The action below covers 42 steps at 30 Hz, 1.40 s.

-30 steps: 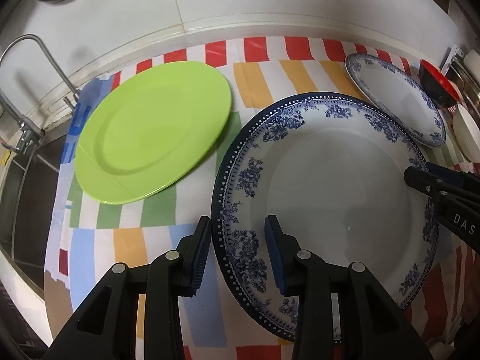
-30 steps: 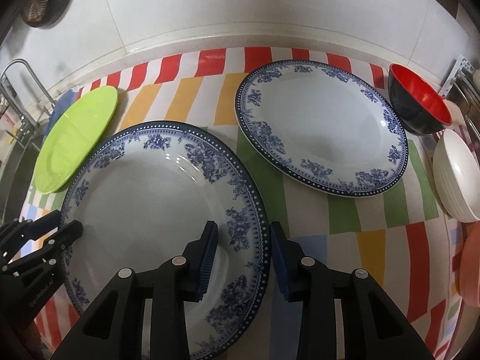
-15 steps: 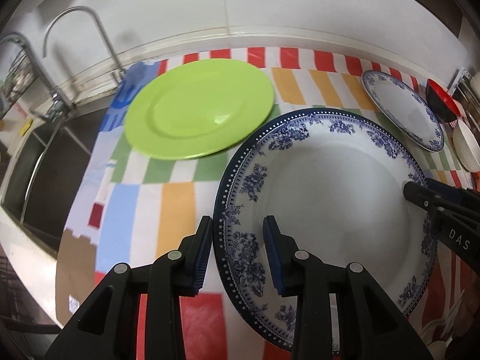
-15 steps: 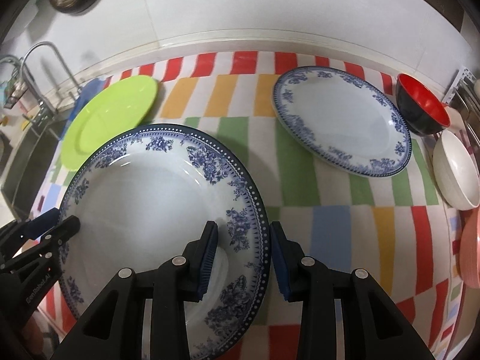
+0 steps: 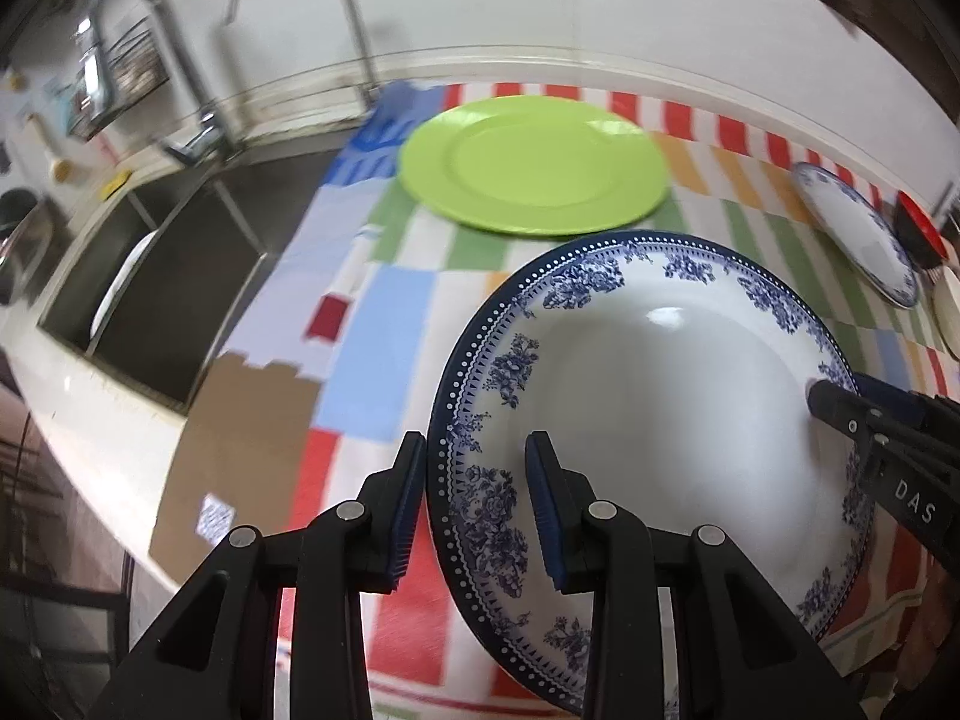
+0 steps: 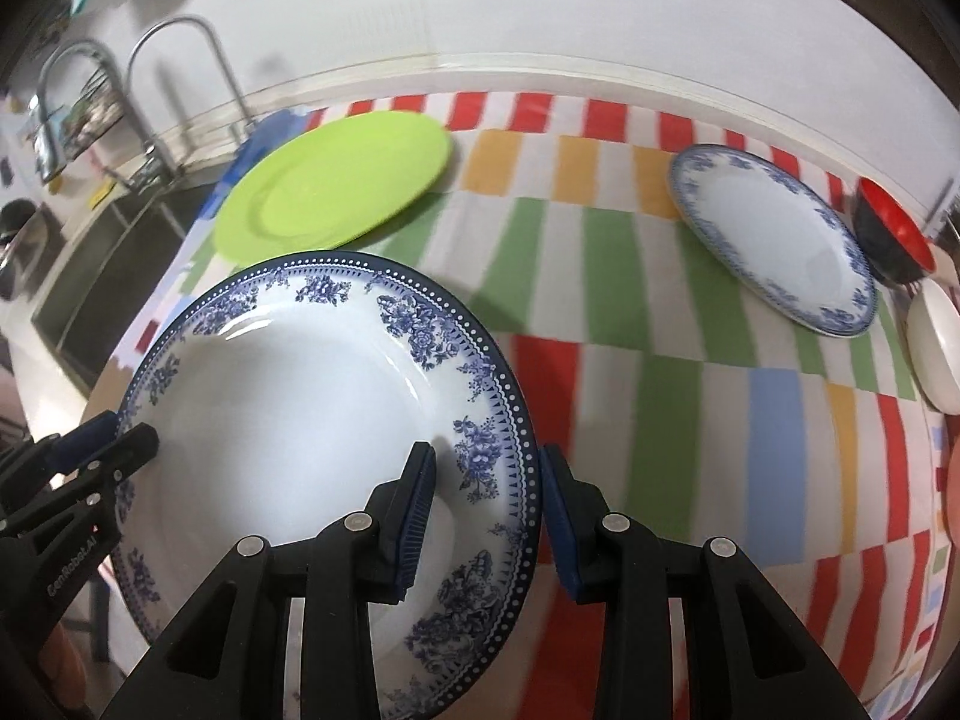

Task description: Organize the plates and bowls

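Note:
Both grippers hold one large blue-and-white floral plate by opposite rims, lifted above the striped cloth. My left gripper is shut on its left rim. My right gripper is shut on its right rim; the plate fills the lower left of the right wrist view. A lime green plate lies flat on the cloth beyond, also in the right wrist view. A smaller blue-and-white plate lies at the far right.
A red-and-black bowl and a white bowl sit at the right edge. A steel sink with a faucet lies to the left. The striped cloth covers the counter up to the white wall.
The large floral plate has risen off the cloth in both grippers and come back towards the counter's front edge; the green plate, sink and faucet now show farther off.

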Each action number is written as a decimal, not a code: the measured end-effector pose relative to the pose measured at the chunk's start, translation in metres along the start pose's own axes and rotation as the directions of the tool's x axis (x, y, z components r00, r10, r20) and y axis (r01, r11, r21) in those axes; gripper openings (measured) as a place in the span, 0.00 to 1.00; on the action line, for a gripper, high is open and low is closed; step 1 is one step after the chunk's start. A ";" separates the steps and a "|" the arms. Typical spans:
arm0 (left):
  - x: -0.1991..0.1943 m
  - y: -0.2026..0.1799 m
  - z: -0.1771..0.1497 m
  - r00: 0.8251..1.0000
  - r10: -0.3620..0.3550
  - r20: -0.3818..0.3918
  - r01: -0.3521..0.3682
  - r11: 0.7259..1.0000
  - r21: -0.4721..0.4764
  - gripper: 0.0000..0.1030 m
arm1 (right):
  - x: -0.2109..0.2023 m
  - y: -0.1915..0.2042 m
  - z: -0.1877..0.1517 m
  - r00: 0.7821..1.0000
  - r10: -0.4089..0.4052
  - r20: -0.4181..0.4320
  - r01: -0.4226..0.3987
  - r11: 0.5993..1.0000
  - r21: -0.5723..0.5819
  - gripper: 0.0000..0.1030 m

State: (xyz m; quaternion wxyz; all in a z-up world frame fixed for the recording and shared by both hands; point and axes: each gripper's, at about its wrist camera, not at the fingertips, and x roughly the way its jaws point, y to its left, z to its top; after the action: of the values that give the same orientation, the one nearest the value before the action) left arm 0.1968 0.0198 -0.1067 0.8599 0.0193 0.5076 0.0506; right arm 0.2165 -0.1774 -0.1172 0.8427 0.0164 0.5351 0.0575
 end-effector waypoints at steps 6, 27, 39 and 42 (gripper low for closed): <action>0.004 0.031 -0.014 0.999 0.031 -0.007 -0.031 0.998 -0.058 0.33 | 0.007 0.030 -0.007 0.999 0.029 -0.015 -0.030 0.999 -0.045 0.35; 0.034 0.054 -0.024 0.997 0.040 -0.063 -0.047 0.993 -0.109 0.33 | 0.034 0.061 -0.012 0.998 0.013 -0.059 -0.019 0.996 -0.092 0.36; 0.033 0.054 -0.024 0.997 0.049 -0.057 -0.055 0.992 -0.110 0.36 | 0.037 0.063 -0.010 0.998 0.011 -0.057 -0.018 0.993 -0.120 0.38; 0.023 0.057 -0.020 0.997 0.072 -0.024 -0.074 0.991 -0.110 0.50 | 0.035 0.063 -0.008 0.999 0.000 -0.054 -0.007 0.992 -0.124 0.41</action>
State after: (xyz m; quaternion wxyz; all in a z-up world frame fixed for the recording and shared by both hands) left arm 0.1864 0.0782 -0.1321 0.8522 -0.0104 0.5114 0.1102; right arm 0.2189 -0.1111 -0.1466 0.8273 -0.0366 0.5529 0.0924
